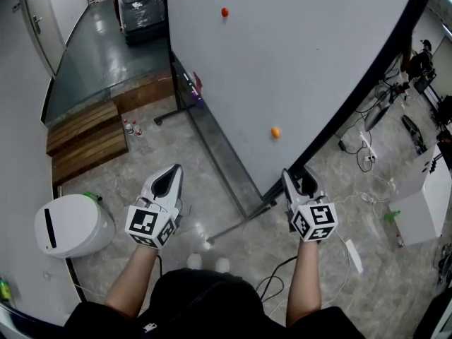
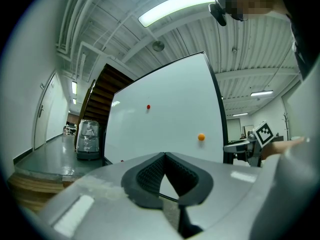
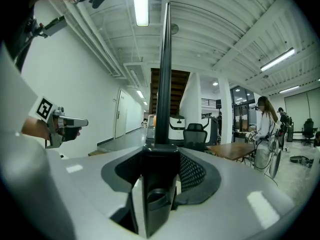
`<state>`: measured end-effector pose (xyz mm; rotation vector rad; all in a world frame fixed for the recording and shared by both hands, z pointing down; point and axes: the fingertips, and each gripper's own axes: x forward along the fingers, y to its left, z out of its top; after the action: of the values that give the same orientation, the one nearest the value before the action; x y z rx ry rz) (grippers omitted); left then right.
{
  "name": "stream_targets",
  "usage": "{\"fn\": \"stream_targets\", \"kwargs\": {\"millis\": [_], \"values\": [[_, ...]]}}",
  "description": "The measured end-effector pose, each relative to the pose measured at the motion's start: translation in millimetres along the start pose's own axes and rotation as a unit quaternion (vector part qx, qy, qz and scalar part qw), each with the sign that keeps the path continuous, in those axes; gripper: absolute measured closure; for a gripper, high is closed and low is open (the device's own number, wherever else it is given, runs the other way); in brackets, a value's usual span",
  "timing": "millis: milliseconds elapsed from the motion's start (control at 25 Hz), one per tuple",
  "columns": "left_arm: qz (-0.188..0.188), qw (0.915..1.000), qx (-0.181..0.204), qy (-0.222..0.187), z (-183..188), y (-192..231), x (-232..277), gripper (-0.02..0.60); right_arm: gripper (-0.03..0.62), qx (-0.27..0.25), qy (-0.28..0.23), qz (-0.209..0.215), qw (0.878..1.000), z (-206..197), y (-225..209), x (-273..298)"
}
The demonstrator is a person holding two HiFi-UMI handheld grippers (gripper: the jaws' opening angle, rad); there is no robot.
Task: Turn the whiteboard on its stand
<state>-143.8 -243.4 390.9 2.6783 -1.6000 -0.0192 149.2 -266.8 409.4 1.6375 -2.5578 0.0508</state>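
Clamping the whiteboard (image 1: 296,55) edge, right tool (image 1: 298,179) is readying a turn seemingly not begun; left tool (image 1: 168,180) is idling closed, empty.

The whiteboard (image 1: 296,55), white with a dark frame, stands upright on its stand (image 1: 240,222), filling the head view's upper middle and right. A red magnet (image 1: 224,11) and an orange magnet (image 1: 275,132) stick to its face.
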Motion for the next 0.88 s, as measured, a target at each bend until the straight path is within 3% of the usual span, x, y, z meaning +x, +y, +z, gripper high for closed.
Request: {"fn": "stream_targets", "kwargs": {"millis": [400, 560, 880], "values": [[-0.037, 0.9993, -0.004, -0.006, 3.6, -26.3, 9.0, 0.577, 0.376, 0.004, -0.033, -0.030, 0.999, 28.2, -0.6, -55.7], [-0.055, 0.9984, -0.009, -0.008, 7.4, -40.1, 10.8, 0.577, 0.377, 0.014, -0.055, -0.019, 0.998, 48.7, 18.2, -72.3], [-0.072, 0.9971, -0.017, -0.021, 18.5, -64.5, 3.6, 0.577, 0.494, 0.034, -0.078, 0.006, 0.996, 61.0, 60.0, -88.4]]}}
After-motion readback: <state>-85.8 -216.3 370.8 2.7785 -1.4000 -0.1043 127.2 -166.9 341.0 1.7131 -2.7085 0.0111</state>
